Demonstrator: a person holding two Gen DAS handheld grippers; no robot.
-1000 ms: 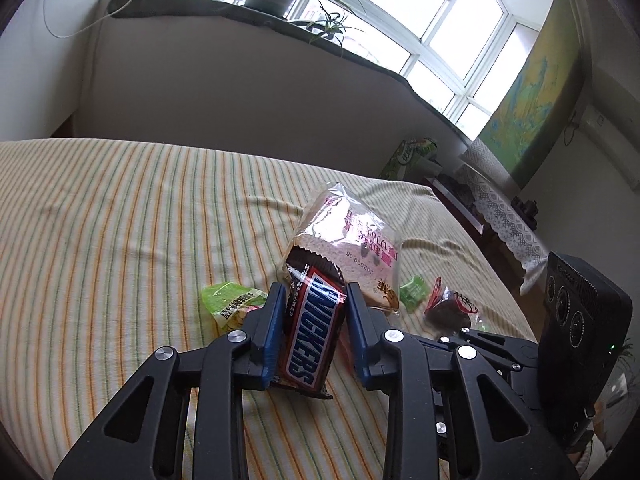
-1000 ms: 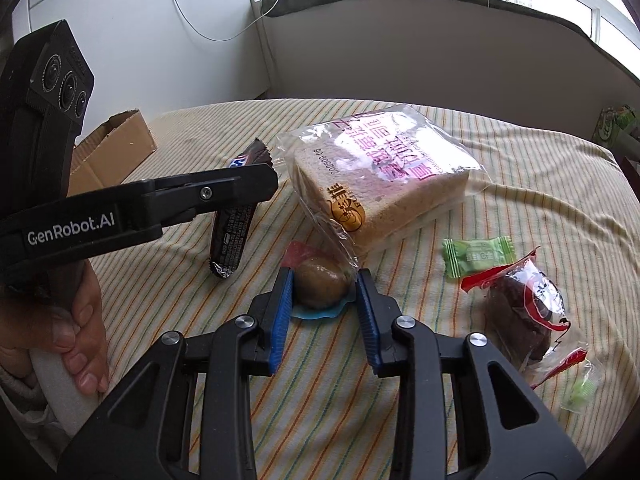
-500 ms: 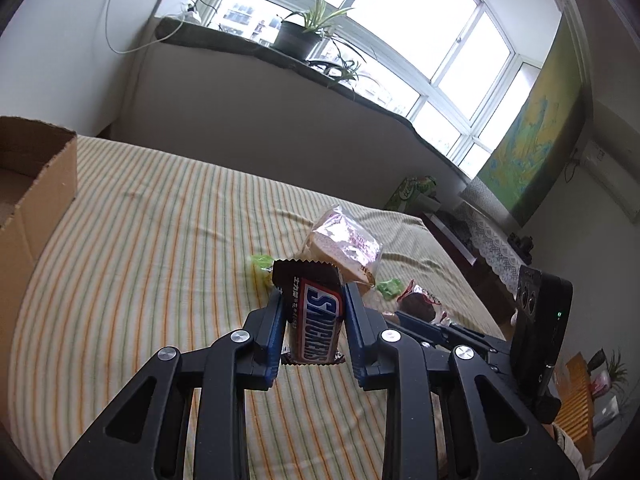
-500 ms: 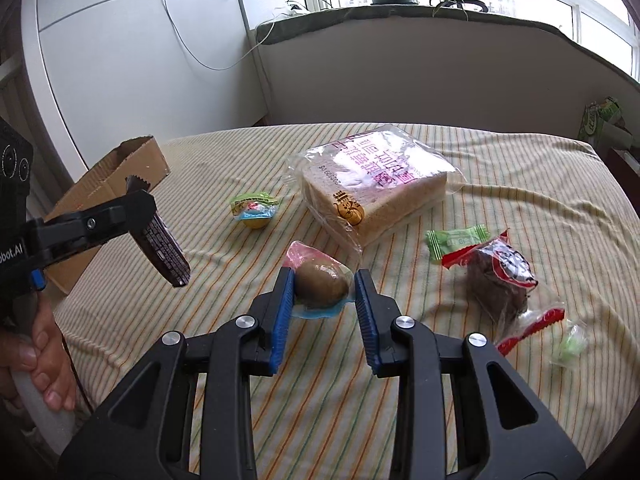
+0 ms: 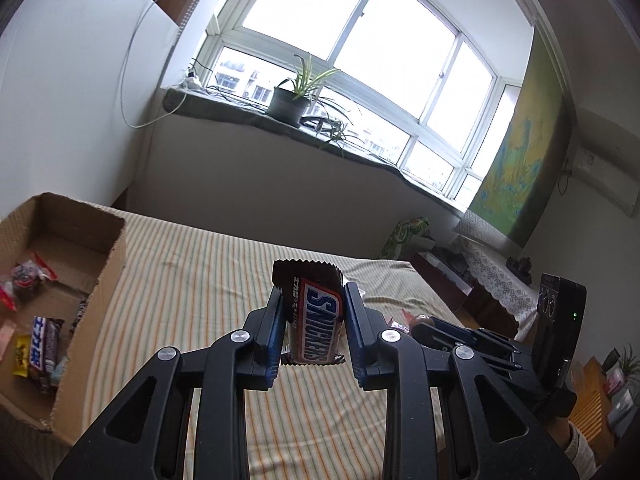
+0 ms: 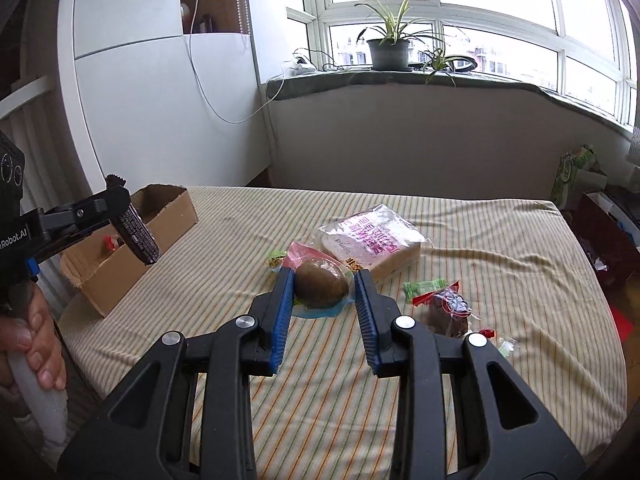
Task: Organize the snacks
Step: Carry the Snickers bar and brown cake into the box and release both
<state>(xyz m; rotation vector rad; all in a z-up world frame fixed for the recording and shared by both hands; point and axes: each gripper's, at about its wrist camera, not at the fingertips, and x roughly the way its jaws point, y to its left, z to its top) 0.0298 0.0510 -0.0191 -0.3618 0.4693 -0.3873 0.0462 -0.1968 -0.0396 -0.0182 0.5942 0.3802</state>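
Both grippers carry snacks above the striped table (image 6: 320, 400). The left gripper (image 5: 312, 320) is clamped on a Snickers bar (image 5: 316, 328), held upright at centre frame; the cardboard box (image 5: 116, 256), already holding several wrapped snacks, lies at left frame. The right gripper (image 6: 324, 304) pinches a brown egg-shaped snack in clear wrap (image 6: 320, 290) at centre frame. A bread bag (image 6: 374, 242) and small candies remain on the cloth beyond. Step in hand, by judgement: transport to the box. The next move calls for swinging the bar over the box opening, then releasing.
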